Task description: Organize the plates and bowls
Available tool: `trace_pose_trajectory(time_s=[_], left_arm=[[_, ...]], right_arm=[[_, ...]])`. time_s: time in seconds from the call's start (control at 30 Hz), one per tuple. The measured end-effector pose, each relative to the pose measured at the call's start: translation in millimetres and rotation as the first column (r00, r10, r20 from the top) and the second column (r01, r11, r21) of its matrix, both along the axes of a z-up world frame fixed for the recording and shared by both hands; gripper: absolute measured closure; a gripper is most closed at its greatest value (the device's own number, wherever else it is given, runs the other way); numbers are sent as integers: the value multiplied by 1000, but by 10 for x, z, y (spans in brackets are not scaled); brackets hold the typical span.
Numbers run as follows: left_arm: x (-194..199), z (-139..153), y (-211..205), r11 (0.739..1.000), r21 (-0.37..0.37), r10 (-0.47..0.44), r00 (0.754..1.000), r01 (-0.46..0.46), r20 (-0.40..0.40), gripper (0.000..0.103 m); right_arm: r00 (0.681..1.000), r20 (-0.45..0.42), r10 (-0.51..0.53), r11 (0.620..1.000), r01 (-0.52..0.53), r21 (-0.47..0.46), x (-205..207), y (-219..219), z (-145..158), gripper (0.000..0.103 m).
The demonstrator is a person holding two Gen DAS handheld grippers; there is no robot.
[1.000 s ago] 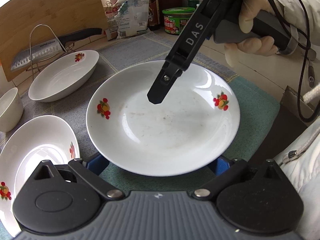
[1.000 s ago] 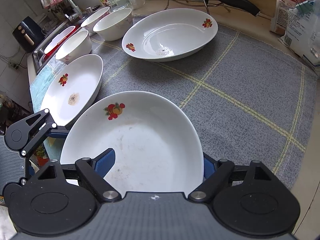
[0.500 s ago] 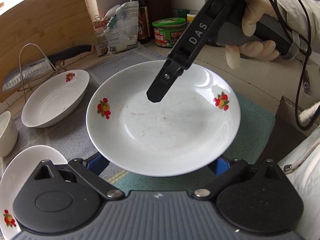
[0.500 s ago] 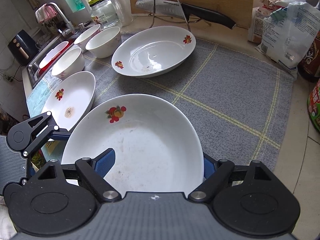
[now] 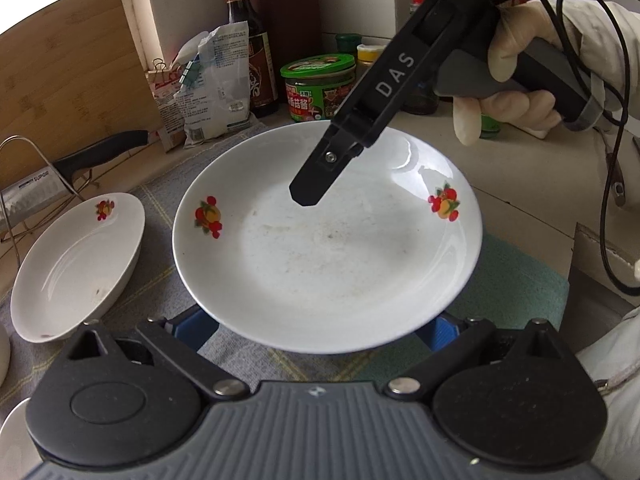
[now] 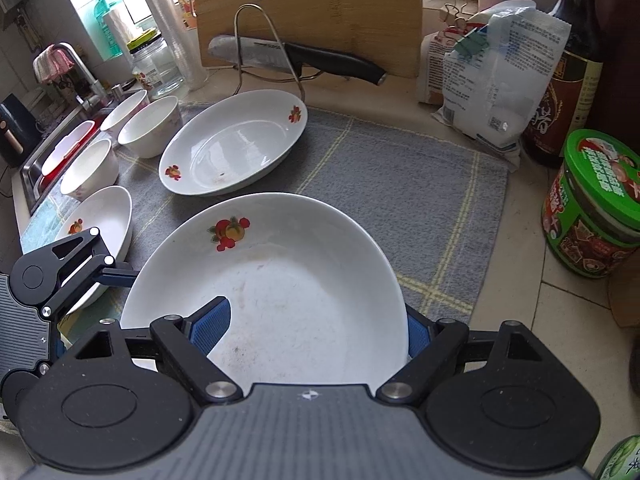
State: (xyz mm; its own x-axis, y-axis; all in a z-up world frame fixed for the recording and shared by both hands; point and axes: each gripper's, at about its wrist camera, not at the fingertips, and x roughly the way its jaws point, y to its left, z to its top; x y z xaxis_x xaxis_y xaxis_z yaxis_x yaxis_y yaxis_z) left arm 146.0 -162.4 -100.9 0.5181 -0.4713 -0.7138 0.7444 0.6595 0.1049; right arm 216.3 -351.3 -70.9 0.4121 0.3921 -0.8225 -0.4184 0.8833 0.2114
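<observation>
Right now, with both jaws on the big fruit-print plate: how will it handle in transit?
The plate looks glazed ceramic: rigid, likely slick at the rim. The left gripper and right gripper hold opposite edges, so uneven motion could tilt it. Probably chips if it bumps the oval dish.

Left gripper [image 5: 316, 328] and right gripper [image 6: 316, 326] angled downward, jaws of both clamped.

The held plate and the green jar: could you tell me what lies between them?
Only bare grey mat and pale countertop between plate and jar, in the right wrist view.
</observation>
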Motion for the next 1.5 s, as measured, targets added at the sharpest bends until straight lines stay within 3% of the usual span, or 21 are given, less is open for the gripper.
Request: trace_pose_trajectory(time_s=[0.6, 1.33, 1.5], left_arm=[[384, -118, -267, 1000, -27, 12, 1000, -12, 5, 2], [523, -223, -334, 999, -5, 34, 999, -34, -5, 2], [510, -216, -334, 999, -5, 33, 999, -33, -3, 2]], right_arm=[[995, 16, -102, 994, 102, -27, 351, -265, -226, 13], [987, 35, -158, 986, 159, -38, 462, -332, -363, 13], [987, 25, -161, 986, 162, -32, 464, -329, -382, 8]])
